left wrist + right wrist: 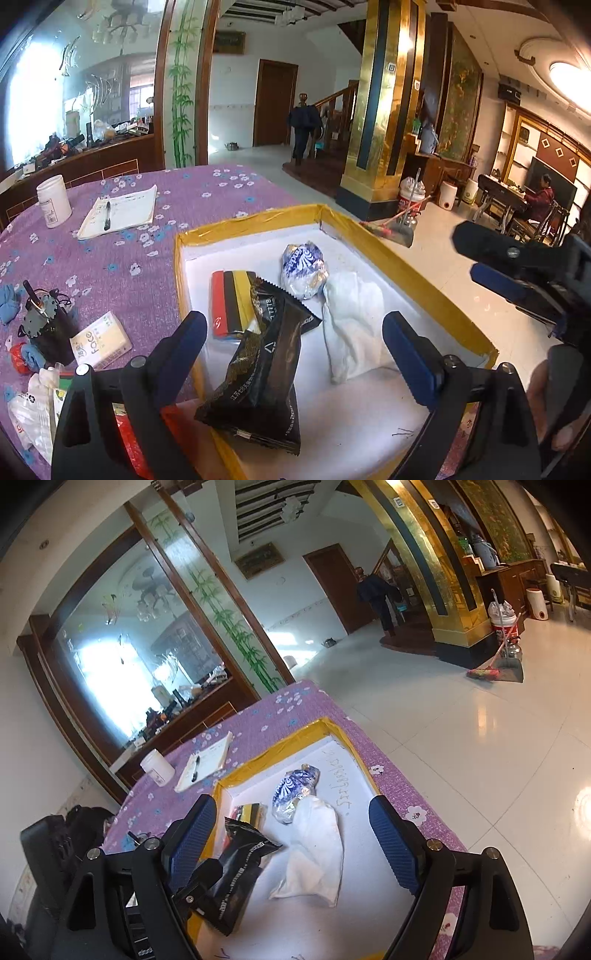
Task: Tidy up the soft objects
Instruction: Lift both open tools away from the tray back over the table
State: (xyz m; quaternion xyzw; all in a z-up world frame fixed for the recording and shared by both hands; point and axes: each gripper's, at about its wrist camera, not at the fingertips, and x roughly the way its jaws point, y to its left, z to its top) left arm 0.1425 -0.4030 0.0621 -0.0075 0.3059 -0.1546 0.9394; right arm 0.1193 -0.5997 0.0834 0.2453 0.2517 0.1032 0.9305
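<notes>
We are in the gap between placements: both grippers hang over the white foam tray (424,266) with yellow-taped edges, which sits on the purple flowered tablecloth (122,258), and neither holds anything. Our left gripper (295,336) has its blue pads spread wide, and the black snack packet (258,373) lies between them but untouched, one end propped on the tray's near rim, so we judge it freshly dropped and not quite settled. Our right gripper (293,830) is likewise spread, its jaws framing the crumpled white cloth (314,853) without pressing on it. Already inside the tray are the red, black and yellow tissue pack (231,302), partly under the black packet, and the blue-and-white patterned bag (303,269) just beyond the cloth. Still out on the tablecloth to our left are the yellow "face" tissue pack (101,339), a white plastic bag (33,410), a blue cloth bundle (8,302) and a red packet (127,443) half hidden under the left gripper's frame. The next move, as we read it, is to swing the left gripper out to one of these, most handily the "face" pack, come down with jaws straddling it, close gently so the soft pack is not crushed, and lift it clear of the tray's raised rim before setting it in the bare floor nearest us.
</notes>
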